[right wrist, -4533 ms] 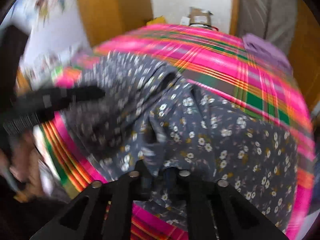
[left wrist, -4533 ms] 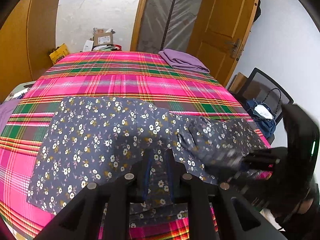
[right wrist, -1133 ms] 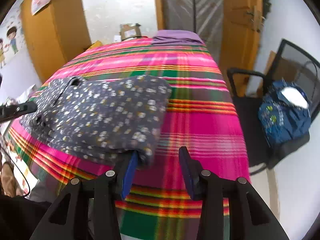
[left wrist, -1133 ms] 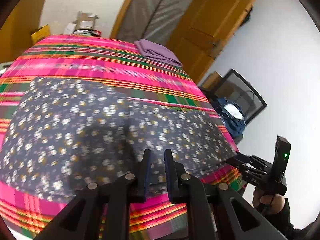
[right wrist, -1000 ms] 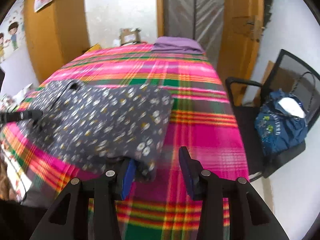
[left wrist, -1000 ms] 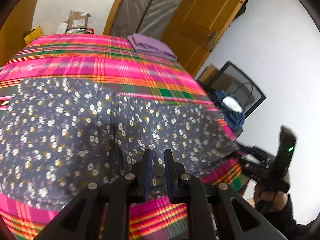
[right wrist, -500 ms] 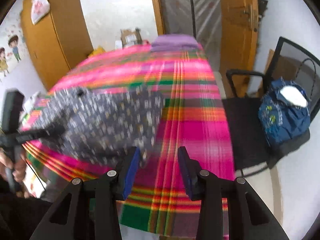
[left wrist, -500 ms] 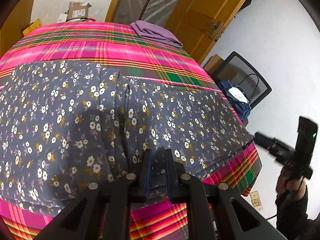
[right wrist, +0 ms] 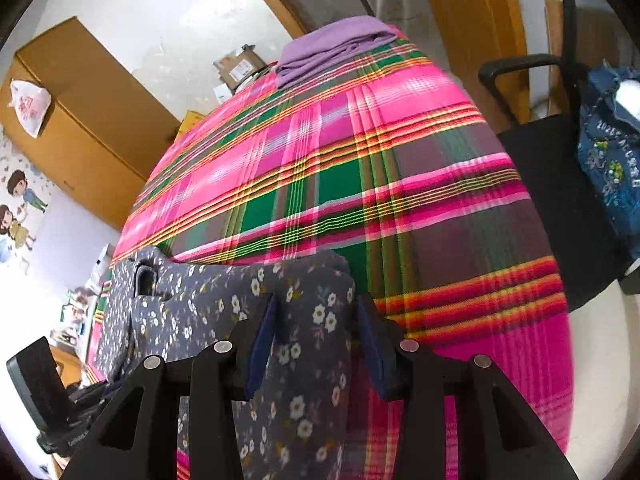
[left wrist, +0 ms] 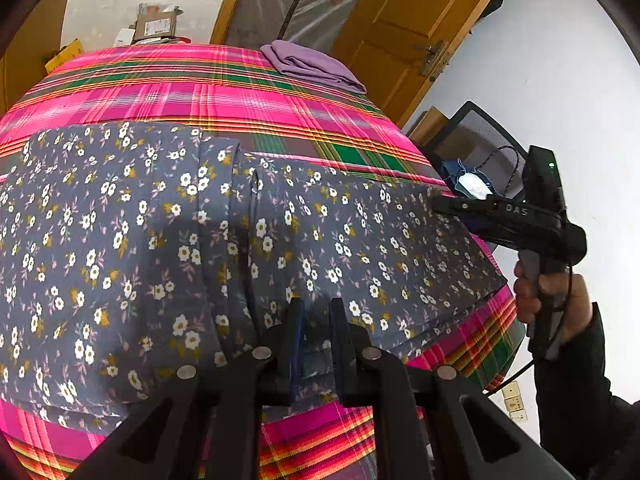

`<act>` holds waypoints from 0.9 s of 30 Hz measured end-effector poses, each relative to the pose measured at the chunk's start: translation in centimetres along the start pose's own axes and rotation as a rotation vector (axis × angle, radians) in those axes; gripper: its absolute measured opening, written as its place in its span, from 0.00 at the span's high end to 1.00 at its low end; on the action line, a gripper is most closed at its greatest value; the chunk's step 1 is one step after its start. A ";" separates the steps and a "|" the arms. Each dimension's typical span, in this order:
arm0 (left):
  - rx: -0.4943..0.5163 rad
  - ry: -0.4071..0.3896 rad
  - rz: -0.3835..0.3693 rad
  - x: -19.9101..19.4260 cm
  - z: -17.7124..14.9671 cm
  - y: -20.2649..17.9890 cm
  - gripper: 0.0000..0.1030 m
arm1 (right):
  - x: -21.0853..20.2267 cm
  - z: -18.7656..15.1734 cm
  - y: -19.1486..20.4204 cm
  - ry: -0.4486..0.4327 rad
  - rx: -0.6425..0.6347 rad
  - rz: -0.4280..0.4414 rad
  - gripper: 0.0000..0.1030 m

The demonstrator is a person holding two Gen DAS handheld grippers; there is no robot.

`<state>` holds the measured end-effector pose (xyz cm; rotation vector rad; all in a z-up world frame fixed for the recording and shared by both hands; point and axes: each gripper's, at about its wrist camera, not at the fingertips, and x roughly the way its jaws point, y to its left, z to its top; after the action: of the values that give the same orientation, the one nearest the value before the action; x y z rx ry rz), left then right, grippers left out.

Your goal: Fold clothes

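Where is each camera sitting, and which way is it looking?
Left wrist: sits on the left gripper at the bed's near edge, looks across the floral garment toward the door; the right gripper and a hand show at the right.
Right wrist: sits on the right gripper at the garment's right end, looks along the plaid bedspread; part of the left gripper's body shows low at the left.
Shared: the garment, the bedspread and the folded purple cloth.
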<state>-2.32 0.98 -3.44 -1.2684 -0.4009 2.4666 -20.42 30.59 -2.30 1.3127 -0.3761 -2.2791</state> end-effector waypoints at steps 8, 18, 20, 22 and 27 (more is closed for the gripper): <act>0.016 0.003 -0.007 0.4 0.4 0.0 0.88 | -0.4 -0.7 -1.2 -0.025 0.011 0.014 0.82; 0.030 -0.074 0.028 -0.3 3.6 -0.1 0.88 | -4.2 -1.2 2.7 -0.149 -0.154 0.011 0.74; 0.026 -0.080 0.047 0.5 4.6 0.2 0.88 | -3.4 -1.3 3.6 -0.127 -0.182 0.011 0.74; 0.015 -0.068 0.061 1.7 5.5 0.7 0.88 | -2.5 -1.3 3.9 -0.105 -0.196 -0.016 0.77; 0.009 -0.042 0.089 4.0 6.5 1.5 0.88 | 0.1 -0.6 2.2 -0.049 -0.146 -0.061 0.97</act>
<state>-10.11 0.73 -3.27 -1.2589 -0.3510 2.5696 -19.37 28.67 -1.71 1.2130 -0.1848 -2.3436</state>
